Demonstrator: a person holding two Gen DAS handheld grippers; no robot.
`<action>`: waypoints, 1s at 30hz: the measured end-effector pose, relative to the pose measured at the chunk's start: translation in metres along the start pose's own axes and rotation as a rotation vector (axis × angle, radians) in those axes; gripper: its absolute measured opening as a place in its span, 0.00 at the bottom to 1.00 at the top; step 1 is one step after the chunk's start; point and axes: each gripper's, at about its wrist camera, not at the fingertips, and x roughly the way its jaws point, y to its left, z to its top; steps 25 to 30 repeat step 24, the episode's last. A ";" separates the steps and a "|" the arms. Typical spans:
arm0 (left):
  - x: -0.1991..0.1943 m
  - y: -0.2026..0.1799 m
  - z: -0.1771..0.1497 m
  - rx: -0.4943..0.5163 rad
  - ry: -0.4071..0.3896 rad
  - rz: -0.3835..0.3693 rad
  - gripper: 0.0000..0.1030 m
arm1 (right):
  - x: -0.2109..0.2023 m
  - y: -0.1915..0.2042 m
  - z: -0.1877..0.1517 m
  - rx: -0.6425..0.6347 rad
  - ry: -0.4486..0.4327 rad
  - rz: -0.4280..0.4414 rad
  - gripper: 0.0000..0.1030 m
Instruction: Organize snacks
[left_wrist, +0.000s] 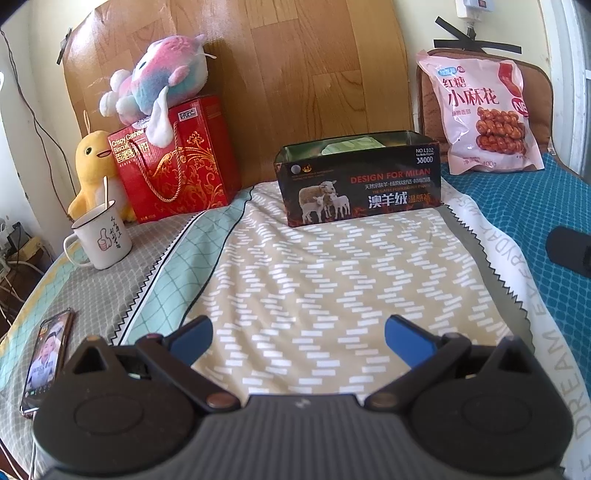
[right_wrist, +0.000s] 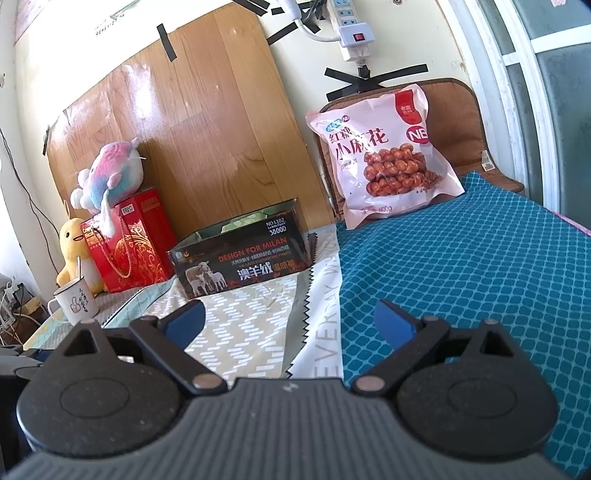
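A pink snack bag (left_wrist: 484, 114) printed with fried dough twists leans upright against a brown cushion at the back right; it also shows in the right wrist view (right_wrist: 384, 155). An open black tin box (left_wrist: 358, 181) with a sheep picture stands at the back middle of the bed, with something pale green inside; it also shows in the right wrist view (right_wrist: 240, 254). My left gripper (left_wrist: 299, 339) is open and empty, low over the patterned cloth, well short of the tin. My right gripper (right_wrist: 291, 321) is open and empty, over the edge of the teal cloth.
A red biscuit gift box (left_wrist: 177, 173) stands at the back left with a pink-blue plush (left_wrist: 162, 77) on top and a yellow plush duck (left_wrist: 92, 170) beside it. A white mug (left_wrist: 101, 236) holds a stick. A phone (left_wrist: 46, 358) lies at the left edge. A wooden board (left_wrist: 258, 74) backs the bed.
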 end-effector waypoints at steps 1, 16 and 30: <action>0.000 0.000 0.000 0.003 -0.001 0.003 1.00 | 0.000 0.000 0.000 0.000 0.001 0.000 0.97; 0.004 0.001 0.000 -0.005 0.008 0.006 1.00 | 0.004 0.003 -0.002 -0.010 0.015 0.000 0.97; 0.003 0.000 0.001 0.002 0.003 -0.055 1.00 | 0.005 0.005 -0.001 -0.019 0.018 -0.002 0.97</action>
